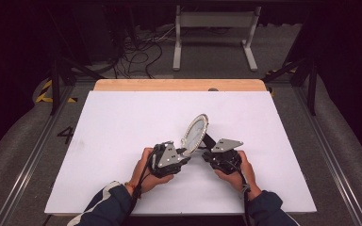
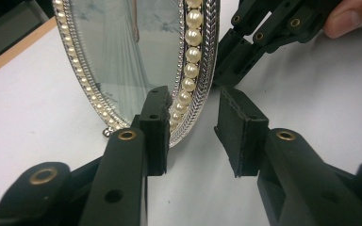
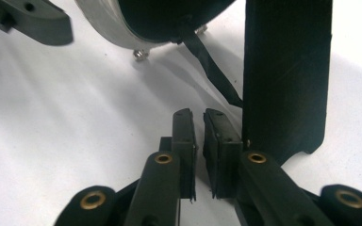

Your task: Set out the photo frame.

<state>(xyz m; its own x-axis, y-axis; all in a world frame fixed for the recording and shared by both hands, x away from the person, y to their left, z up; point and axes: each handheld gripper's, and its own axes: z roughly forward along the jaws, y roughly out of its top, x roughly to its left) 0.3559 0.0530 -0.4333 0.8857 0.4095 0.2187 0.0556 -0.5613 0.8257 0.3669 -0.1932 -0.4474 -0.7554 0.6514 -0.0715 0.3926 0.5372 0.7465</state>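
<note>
The left gripper (image 2: 191, 134) stands with its jaws apart around the lower rim of the oval pearl-edged picture frame (image 2: 136, 56) without pinching it, while the right gripper (image 3: 199, 150), jaws nearly together on nothing, sits just beside the frame's black back stand (image 3: 287, 75) on the white table (image 1: 122, 117).

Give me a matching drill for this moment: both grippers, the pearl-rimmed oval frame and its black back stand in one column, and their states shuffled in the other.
Things:
1. left gripper
2. right gripper
3. oval frame
4. black stand

States:
a. a flat dark leg, foot on the white table
b. jaws wide apart, one pad in front of the pearl rim
c. stands on edge, leaning back
d. jaws a narrow gap apart, nothing between

Pairs: 1-b, 2-d, 3-c, 4-a
</note>
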